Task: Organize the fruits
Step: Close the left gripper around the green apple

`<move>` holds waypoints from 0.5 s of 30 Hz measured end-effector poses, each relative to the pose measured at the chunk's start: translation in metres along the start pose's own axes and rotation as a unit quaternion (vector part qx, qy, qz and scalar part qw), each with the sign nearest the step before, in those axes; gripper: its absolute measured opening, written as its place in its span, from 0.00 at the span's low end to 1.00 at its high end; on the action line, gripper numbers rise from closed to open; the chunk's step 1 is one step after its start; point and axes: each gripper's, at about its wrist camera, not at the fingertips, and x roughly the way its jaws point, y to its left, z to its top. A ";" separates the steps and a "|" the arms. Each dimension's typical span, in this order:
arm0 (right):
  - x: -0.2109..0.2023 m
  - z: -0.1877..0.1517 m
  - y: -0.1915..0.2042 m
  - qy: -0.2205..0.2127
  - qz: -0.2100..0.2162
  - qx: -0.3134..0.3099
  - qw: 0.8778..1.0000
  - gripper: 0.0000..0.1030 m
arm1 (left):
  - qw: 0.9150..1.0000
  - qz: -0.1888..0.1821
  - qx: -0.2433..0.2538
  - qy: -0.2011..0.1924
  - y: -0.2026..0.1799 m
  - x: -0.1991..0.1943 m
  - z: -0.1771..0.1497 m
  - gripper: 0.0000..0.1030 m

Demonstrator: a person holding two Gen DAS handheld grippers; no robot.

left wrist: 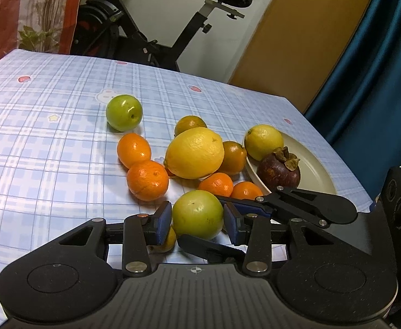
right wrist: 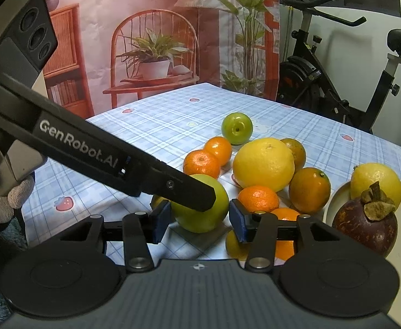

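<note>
A: Start with the left wrist view. What is the left claw (left wrist: 197, 222) doing?

B: Its blue pads sit either side of a large green fruit (left wrist: 197, 214) on the bench (left wrist: 36, 142). The jaws are spread about as wide as the fruit; whether the pads press on it or only flank it cannot be told. The right claw (left wrist: 229, 220) reaches in from the right, one finger behind the green fruit and one in front, parted and holding nothing.

A: And the rest of the fruit?

B: A cream plate (left wrist: 315, 164) on the right holds a small lemon (left wrist: 263, 142) and a mangosteen (left wrist: 278, 170). Off the plate lie a big lemon (left wrist: 195, 153), several oranges (left wrist: 147, 180) and mandarins clustered around it, and a small green apple (left wrist: 123, 112) further back.

A: Now the right wrist view.

B: The right claw (right wrist: 200, 220) is open around the same large green fruit (right wrist: 200, 208), with a visible gap on the right pad's side. The left claw (right wrist: 186, 208) crosses in from the upper left, its finger lying over the fruit. The plate (right wrist: 400, 246) again shows only the small lemon (right wrist: 375, 182) and mangosteen (right wrist: 364, 224).

A: So how far along is it?

B: Early, by the look of it: two fruits are plated, and roughly ten remain loose on the bench, the green one apparently next.
</note>
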 end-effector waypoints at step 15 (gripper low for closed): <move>-0.003 -0.002 0.000 0.002 0.007 -0.004 1.000 0.48 | 1.000 0.015 0.020 -0.001 -0.005 0.000 -0.002 0.45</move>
